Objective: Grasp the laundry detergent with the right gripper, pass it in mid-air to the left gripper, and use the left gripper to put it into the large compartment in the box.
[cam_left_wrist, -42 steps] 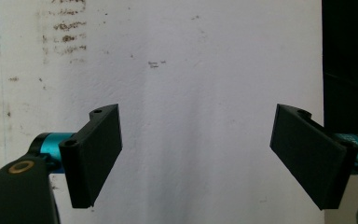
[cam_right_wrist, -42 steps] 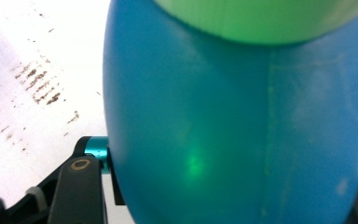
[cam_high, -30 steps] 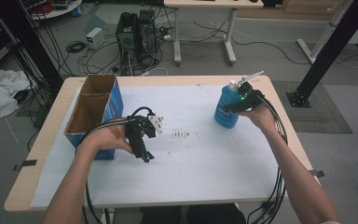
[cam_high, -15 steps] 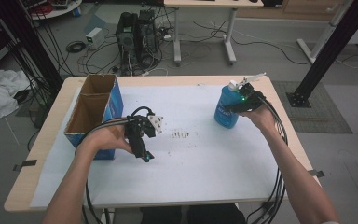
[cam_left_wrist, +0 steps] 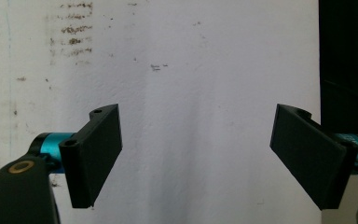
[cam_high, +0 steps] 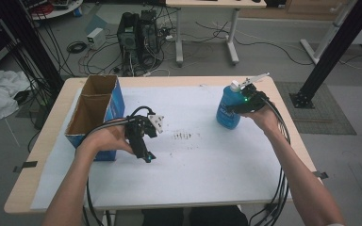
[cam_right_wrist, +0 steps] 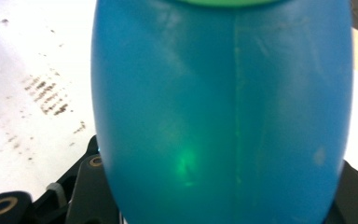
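right gripper (cam_high: pixel 243 100): has just been closing, now pinching the blue bottle (cam_high: pixel 228 108) at the table's (cam_high: pixel 207 197) 2 o'clock
left gripper (cam_high: pixel 142 136): jaws spread over bare paper, by the cardboard box (cam_high: pixel 96 106)
risk: rounded, slick bottle may slip or tip when lifted

text: none legible | blue bottle (cam_high: pixel 227 110): pale label, too blurred to read | box (cam_high: pixel 95 115): no readable print

Right gripper (cam_high: pixel 238 106) jaws have just been closing; now clamped on the upright blue bottle (cam_high: pixel 228 109).
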Motion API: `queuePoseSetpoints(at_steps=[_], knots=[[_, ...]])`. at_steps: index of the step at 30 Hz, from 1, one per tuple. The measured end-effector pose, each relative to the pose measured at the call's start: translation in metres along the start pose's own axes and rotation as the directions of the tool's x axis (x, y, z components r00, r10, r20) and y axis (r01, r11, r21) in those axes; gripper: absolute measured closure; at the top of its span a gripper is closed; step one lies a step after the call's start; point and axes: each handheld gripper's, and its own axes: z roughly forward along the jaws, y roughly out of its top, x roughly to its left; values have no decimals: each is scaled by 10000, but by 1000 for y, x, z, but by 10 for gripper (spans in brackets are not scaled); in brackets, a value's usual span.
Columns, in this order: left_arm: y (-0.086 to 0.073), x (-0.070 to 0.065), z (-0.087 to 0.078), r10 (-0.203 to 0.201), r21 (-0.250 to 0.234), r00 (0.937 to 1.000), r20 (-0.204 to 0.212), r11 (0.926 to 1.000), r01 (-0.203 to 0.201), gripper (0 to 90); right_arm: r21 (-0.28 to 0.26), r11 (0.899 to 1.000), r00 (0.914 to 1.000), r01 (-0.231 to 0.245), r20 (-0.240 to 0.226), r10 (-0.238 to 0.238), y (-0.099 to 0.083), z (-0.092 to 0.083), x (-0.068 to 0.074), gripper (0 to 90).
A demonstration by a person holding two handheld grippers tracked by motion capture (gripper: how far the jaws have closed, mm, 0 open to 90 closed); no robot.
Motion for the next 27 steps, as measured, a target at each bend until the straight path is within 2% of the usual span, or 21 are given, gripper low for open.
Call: queuePoseSetpoints(at_steps=[3,7,8,9,11,14,16,17,22,26,27], knots=[[0,0,-3,-63,65,10000,-46,10000,64,167,-20,10000,9999,-4,-140,4,2,-5,4,453],[2,2,-15,-197,-272,9994,-294,9995,189,167,-55,9976,9954,695,-651,-697,9,-15,15,451],[3,3,-18,-219,-376,9994,-286,9991,208,167,-82,9960,9931,888,-765,-892,11,-18,18,451],[4,3,-22,-204,-216,9992,-344,9996,197,167,-101,9947,9910,1022,-859,-1027,13,-20,21,451],[6,3,-28,-276,-289,9987,-428,9992,263,167,-162,9920,9856,1255,-1124,-1265,17,-26,28,451],[10,5,-40,-257,-394,9984,-494,9989,238,167,-347,9859,9738,1636,-1542,-1670,23,-34,39,450],[13,5,-47,-316,-498,9983,-499,9983,292,167,-456,9779,9602,2039,-1853,-2088,27,-39,46,450],[15,5,-50,-360,-584,9981,-499,9977,331,167,-384,9774,9573,2077,-1974,-2112,29,-42,51,450],[24,3,-63,-397,-682,9970,-670,9970,352,167,-597,9512,9189,3027,-2465,-3079,39,-47,73,449],[33,3,-72,-388,-678,9969,-688,9971,342,167,-517,9411,8958,3342,-2930,-3343,43,-48,93,449],[36,3,-74,-378,-658,9970,-677,9973,334,167,-547,9348,8865,3510,-3022,-3505,44,-47,97,449]])
